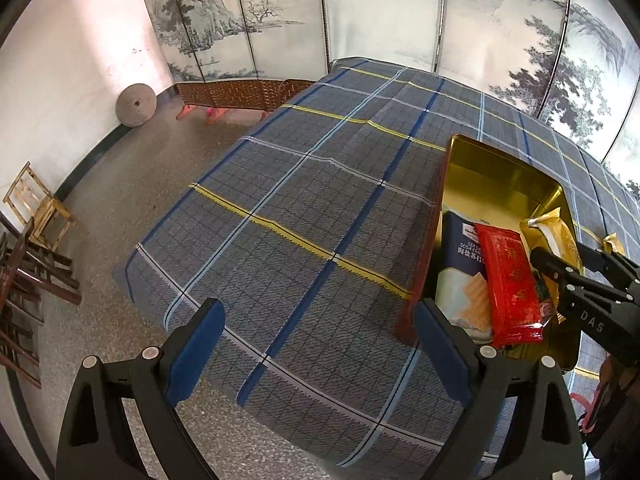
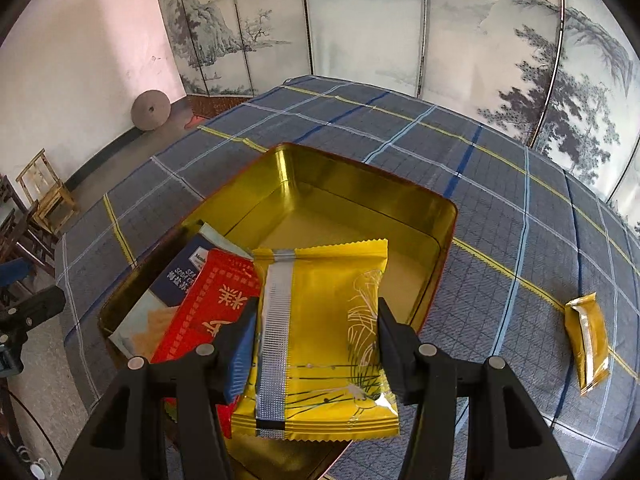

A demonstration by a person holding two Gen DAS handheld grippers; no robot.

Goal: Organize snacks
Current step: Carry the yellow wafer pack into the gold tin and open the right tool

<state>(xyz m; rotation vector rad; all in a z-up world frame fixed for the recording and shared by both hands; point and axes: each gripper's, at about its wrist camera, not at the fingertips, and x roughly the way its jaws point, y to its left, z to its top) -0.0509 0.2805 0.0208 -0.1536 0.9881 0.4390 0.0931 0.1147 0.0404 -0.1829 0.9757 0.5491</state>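
A: The right claw [image 2: 316, 344] is closed on a yellow packet [image 2: 324, 336] held over the gold tin [image 2: 448, 216]; the left claw [image 1: 320, 344] is spread wide, with nothing in it.

B: Two packs are seen inside. One yellow sachet [image 2: 588, 344] is left on the table [image 2: 500, 184].

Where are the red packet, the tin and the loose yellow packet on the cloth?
red packet [image 1: 510, 280], left wrist view, middle of its face
tin [image 2: 360, 178], right wrist view, far inner wall
loose yellow packet [image 2: 588, 340], right wrist view, middle

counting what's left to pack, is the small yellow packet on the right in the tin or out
Out: the small yellow packet lies on the plaid cloth, right of the tin.
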